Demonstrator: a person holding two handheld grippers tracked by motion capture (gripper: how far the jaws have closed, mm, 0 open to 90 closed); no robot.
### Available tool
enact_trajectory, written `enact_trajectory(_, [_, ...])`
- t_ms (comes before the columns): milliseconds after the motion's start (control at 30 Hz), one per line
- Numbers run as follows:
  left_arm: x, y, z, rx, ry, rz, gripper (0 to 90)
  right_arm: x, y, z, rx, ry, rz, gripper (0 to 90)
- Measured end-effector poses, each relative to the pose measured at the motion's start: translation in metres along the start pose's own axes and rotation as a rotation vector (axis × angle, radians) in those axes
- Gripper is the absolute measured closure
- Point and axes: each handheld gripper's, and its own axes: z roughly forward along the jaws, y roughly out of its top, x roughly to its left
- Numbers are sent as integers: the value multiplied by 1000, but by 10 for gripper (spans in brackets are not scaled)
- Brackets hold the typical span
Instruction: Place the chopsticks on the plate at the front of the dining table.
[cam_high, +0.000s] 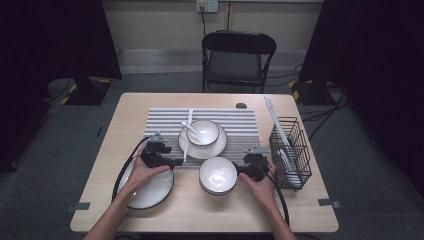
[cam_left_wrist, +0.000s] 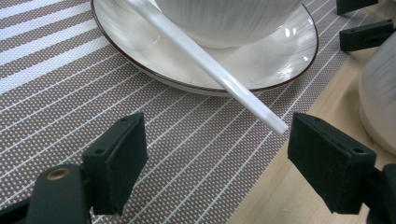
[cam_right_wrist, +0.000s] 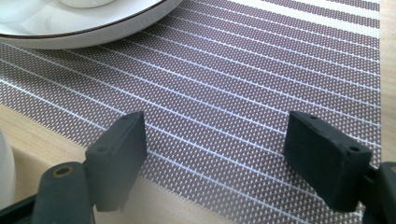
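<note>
A white chopstick (cam_high: 186, 135) lies with its far part on the rim of a dark-edged white plate (cam_high: 220, 146) on the striped placemat (cam_high: 240, 122). On that plate stands a bowl (cam_high: 202, 131) with a white spoon (cam_high: 190, 127) in it. My left gripper (cam_high: 176, 162) is open at the mat's front edge. In the left gripper view the chopstick's near tip (cam_left_wrist: 273, 123) lies between the open pads (cam_left_wrist: 119, 163), untouched. My right gripper (cam_high: 238, 170) stands open beside a second white bowl (cam_high: 217, 175), its fingertips (cam_right_wrist: 116, 161) over the placemat edge (cam_right_wrist: 233, 93) with nothing between them.
A large white plate (cam_high: 155, 192) lies at the front left under my left hand. A black wire rack (cam_high: 290, 150) with a plate and a long white piece stands at the right. A black folding chair (cam_high: 237, 60) is behind the table.
</note>
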Motion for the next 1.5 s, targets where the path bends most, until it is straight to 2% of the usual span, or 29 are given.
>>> enact_trajectory(100, [-1, 0, 2, -1, 2, -2, 186, 0, 0, 0, 0, 0, 0, 204])
enact_trajectory(133, [-1, 1, 2, 5, 3, 11, 189, 0, 0, 0, 0, 0, 0, 204])
enact_trajectory(200, [0, 1, 4, 0, 1, -3, 189, 0, 0, 0, 0, 0, 0, 204])
enact_trajectory(333, [0, 1, 5, 10, 0, 7, 191, 0, 0, 0, 0, 0, -1, 204])
enact_trajectory(500, [0, 0, 6, 1, -1, -7, 193, 0, 0, 0, 0, 0, 0, 204])
enact_trajectory(633, [0, 2, 2, -1, 2, 11, 194, 0, 0, 0, 0, 0, 0, 204])
enact_trajectory(733, [3, 1, -1, -12, 5, -15, 199, 0, 0, 0, 0, 0, 0, 204])
enact_trajectory(933, [7, -1, 0, 1, 33, -23, 216, 0, 0, 0, 0, 0, 0, 204])
enact_trajectory(1067, [4, 0, 5, 24, 36, 7, 217, 0, 0, 0, 0, 0, 0, 204])
enact_trajectory(1200, [1, 1, 3, 16, 36, 21, 218, 0, 0, 0, 0, 0, -1, 204])
enact_trajectory(1333, [4, 0, 1, 16, 39, 7, 216, 0, 0, 0, 0, 0, 0, 204])
enact_trajectory(1500, [5, 1, -6, -21, 38, -7, 210, 0, 0, 0, 0, 0, 0, 204])
